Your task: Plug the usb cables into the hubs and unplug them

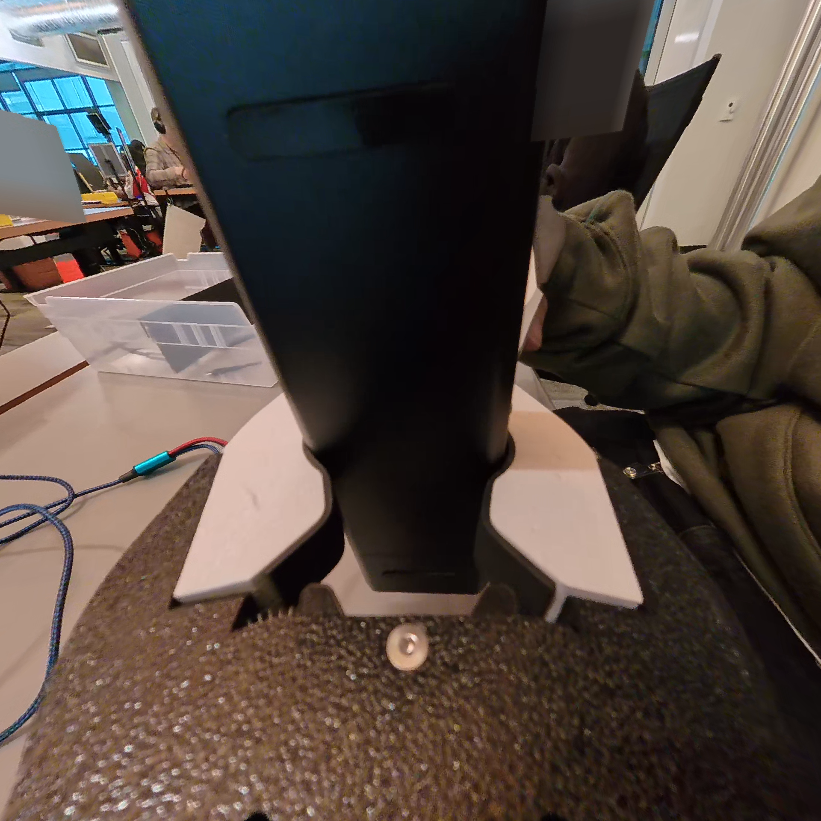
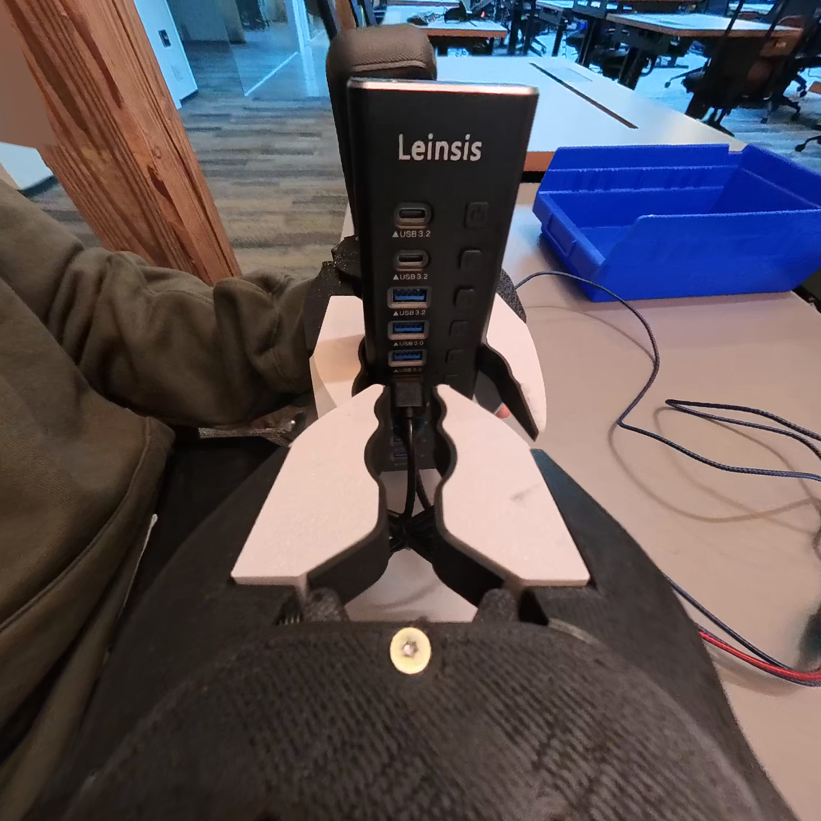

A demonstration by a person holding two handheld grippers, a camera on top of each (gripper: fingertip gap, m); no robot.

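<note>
My left gripper (image 1: pixel 408 511) clamps the lower end of the tall black slab-shaped USB hub (image 2: pixel 437 231) and holds it upright, its long axis running straight up, port face turned toward my right gripper (image 2: pixel 408 400). That one sits directly in front of the ports, its white fingers (image 2: pixel 328 480) narrowed around the black USB plug (image 2: pixel 406 393) and thin black cable (image 2: pixel 411 453); whether the tips actually pinch the plug I cannot tell. The plug sits in a lower port, just below the blue ones, so I judge any pull must run straight back, square to the hub's face.
</note>
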